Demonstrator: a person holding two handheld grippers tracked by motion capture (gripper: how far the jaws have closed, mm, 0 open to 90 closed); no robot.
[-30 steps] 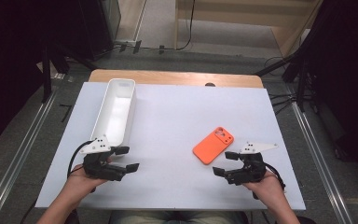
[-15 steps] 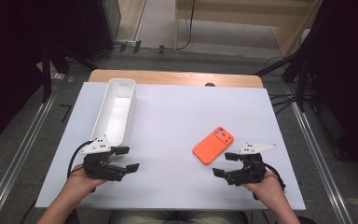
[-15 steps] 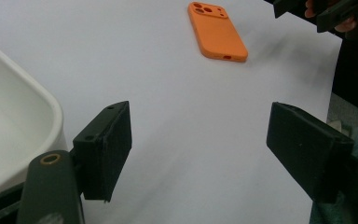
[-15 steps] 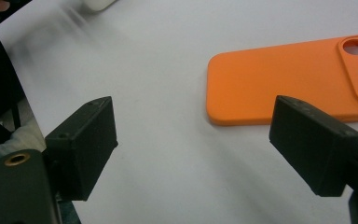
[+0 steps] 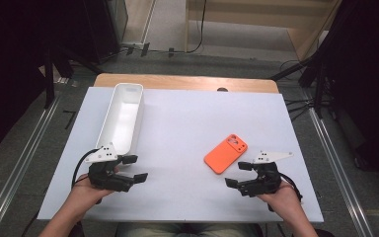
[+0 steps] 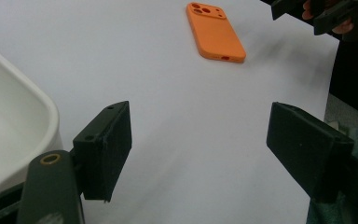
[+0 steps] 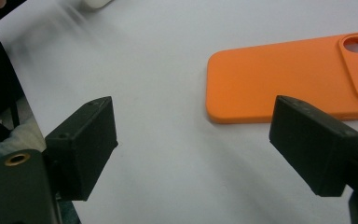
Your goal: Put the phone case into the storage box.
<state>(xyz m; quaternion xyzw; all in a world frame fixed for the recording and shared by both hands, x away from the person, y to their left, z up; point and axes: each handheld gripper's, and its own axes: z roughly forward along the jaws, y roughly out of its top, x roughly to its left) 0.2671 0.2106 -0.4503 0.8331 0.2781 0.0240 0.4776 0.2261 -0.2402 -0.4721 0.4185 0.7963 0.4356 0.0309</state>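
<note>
White bin (image 5: 123, 116) — white table (image 5: 187, 123)

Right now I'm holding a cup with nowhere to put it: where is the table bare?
Bare: the wide middle of the table between the white bin and the orange phone case, and the far right corner. Crowded: the near edge by the left gripper and right gripper.
</note>
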